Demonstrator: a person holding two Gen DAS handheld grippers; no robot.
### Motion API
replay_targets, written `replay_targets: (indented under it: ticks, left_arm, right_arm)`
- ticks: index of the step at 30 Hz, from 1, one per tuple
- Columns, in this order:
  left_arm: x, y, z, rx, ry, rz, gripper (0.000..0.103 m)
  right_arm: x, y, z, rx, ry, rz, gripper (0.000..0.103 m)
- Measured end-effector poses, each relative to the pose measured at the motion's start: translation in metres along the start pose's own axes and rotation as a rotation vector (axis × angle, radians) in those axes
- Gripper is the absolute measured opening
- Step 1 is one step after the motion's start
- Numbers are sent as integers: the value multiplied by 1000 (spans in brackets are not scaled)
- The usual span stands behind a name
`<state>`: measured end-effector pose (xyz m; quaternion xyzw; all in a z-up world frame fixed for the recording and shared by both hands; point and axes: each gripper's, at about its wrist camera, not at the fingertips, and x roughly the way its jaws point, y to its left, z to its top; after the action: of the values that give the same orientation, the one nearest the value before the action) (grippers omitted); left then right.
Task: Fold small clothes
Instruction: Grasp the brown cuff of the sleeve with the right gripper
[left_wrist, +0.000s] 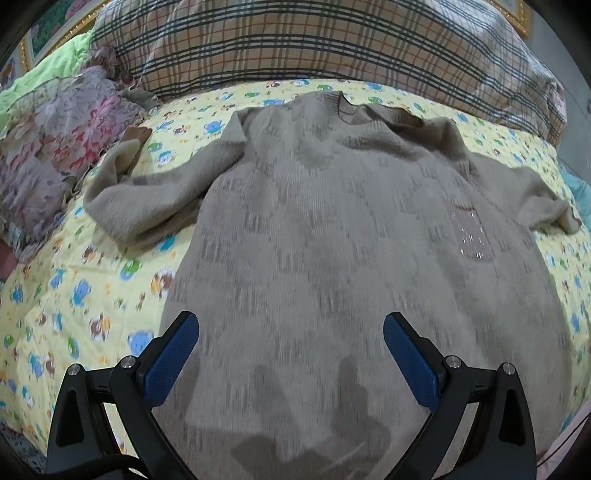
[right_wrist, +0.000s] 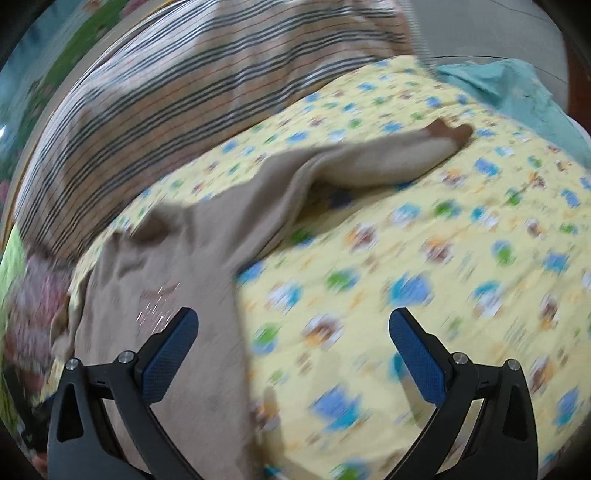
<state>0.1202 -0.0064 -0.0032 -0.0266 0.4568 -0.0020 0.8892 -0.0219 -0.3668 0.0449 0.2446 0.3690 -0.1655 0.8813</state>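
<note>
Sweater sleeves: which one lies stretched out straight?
The sleeve in the right wrist view, running straight to its brown cuff. The other sleeve lies bent and bunched by the flowered cushion.

sweater (left_wrist: 332, 229) hem cut off below, right view motion-blurred

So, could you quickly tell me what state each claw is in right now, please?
Left claw: open, empty, over the sweater.
Right claw: open, empty, over the sheet at the sweater's edge.
</note>
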Motion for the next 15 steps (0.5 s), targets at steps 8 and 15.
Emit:
replay_targets:
  ticks: [8, 15]
  left_arm:
    - [23, 6, 40, -18, 9, 10, 100]
    - [51, 4, 61, -19, 31, 21, 100]
  right_arm:
    - [36, -71, 85, 195, -34, -92, 103]
    - [94, -124, 166, 386, 0, -138, 74]
